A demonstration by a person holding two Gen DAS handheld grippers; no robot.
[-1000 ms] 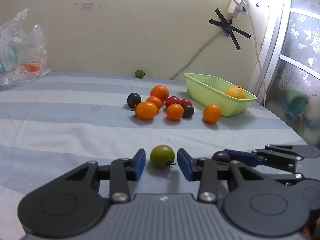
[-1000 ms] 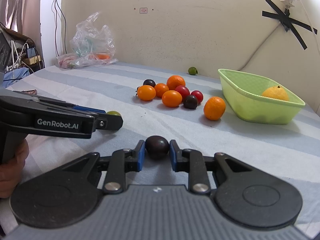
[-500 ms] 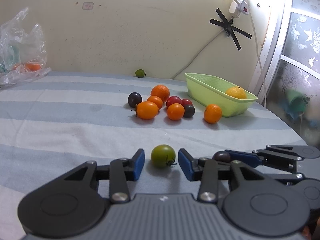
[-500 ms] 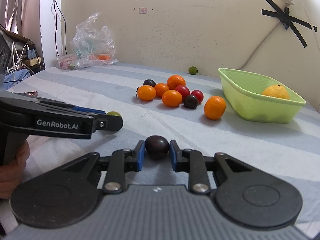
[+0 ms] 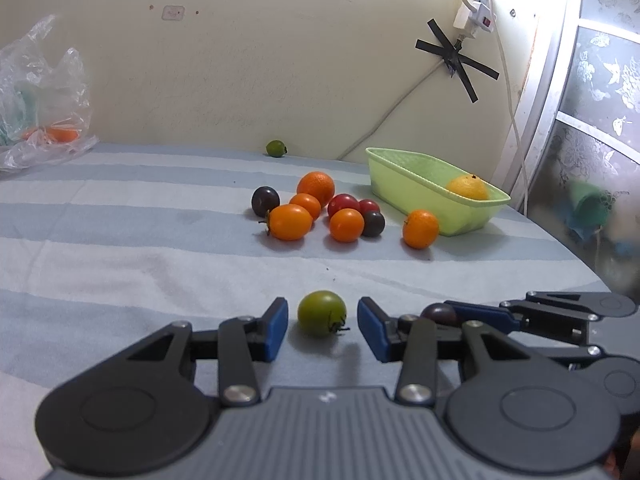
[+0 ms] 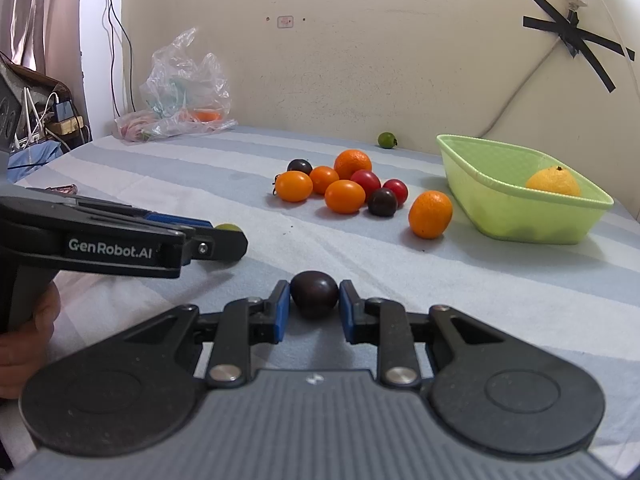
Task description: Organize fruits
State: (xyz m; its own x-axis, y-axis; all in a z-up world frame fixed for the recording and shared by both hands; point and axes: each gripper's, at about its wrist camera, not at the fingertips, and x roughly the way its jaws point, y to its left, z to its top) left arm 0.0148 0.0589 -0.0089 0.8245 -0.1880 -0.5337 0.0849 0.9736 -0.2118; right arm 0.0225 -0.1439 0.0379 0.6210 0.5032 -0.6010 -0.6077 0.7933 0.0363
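A: What's nearest?
B: The left gripper (image 5: 322, 322) stands spread around a green tomato (image 5: 321, 313) on the striped cloth (image 5: 120, 248), gaps on both sides. Just beside it, the right gripper (image 6: 312, 307) pinches a dark plum (image 6: 314, 293).
A: And the green basket (image 6: 516, 196)?
B: Farther back. It holds a yellow orange (image 6: 553, 181); a mandarin (image 6: 430, 214) sits just beside its near corner, a fruit cluster (image 6: 344, 184) near it. A lime (image 6: 387, 140) lies beyond, by the wall.
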